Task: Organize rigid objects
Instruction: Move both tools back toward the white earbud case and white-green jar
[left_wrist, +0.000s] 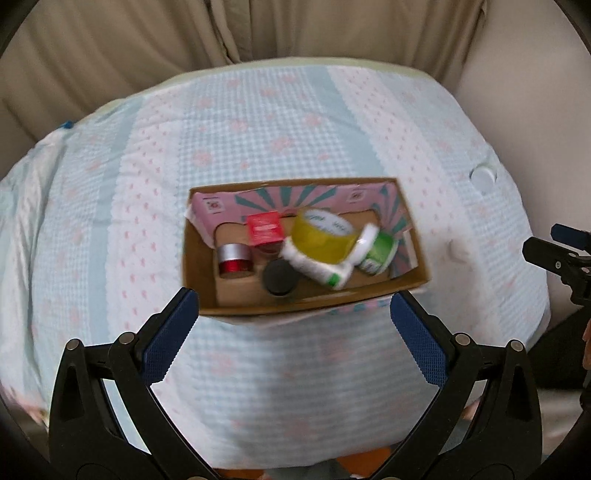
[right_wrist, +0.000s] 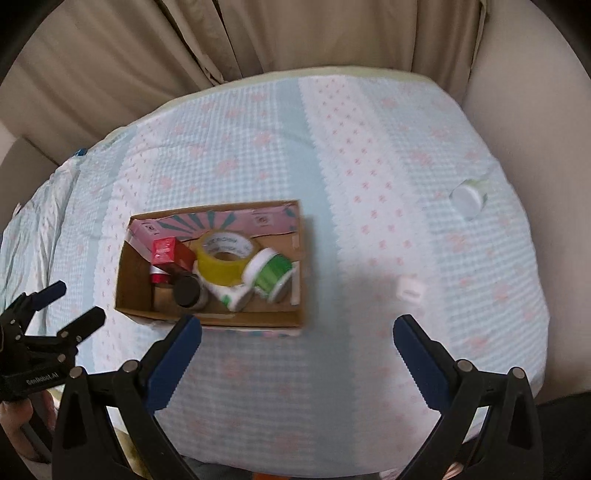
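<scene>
1. My left gripper (left_wrist: 291, 328), black-framed with ribbed blue pads, hangs spread wide and empty just short of the near wall of the open brown cardboard box (left_wrist: 207, 291) on the blue-and-white gingham quilt (left_wrist: 258, 140).
2. Inside, from the left: a squat red jar with a silver band (left_wrist: 235, 260), a small glossy red carton (left_wrist: 264, 228), a dark round-capped jar (left_wrist: 279, 280), a yellow roll of packing tape (left_wrist: 322, 234) leaning over a white tube with green print (left_wrist: 325, 271), and a green-and-white tub (left_wrist: 376, 251) on its side.
3. My right gripper (right_wrist: 297, 338) is likewise wide apart, holding nothing, above bare quilt to the right of the box.
4. Still outside, I judge: a small white cube-like piece (right_wrist: 409, 290) near my right gripper, and farther right a white round-capped bottle (right_wrist: 468, 197) lying down.
5. For the cube I'd close on two flat faces, pressing lightly since the quilt gives.
6. The bottle is smooth and may roll; I'd pinch across its body.
</scene>
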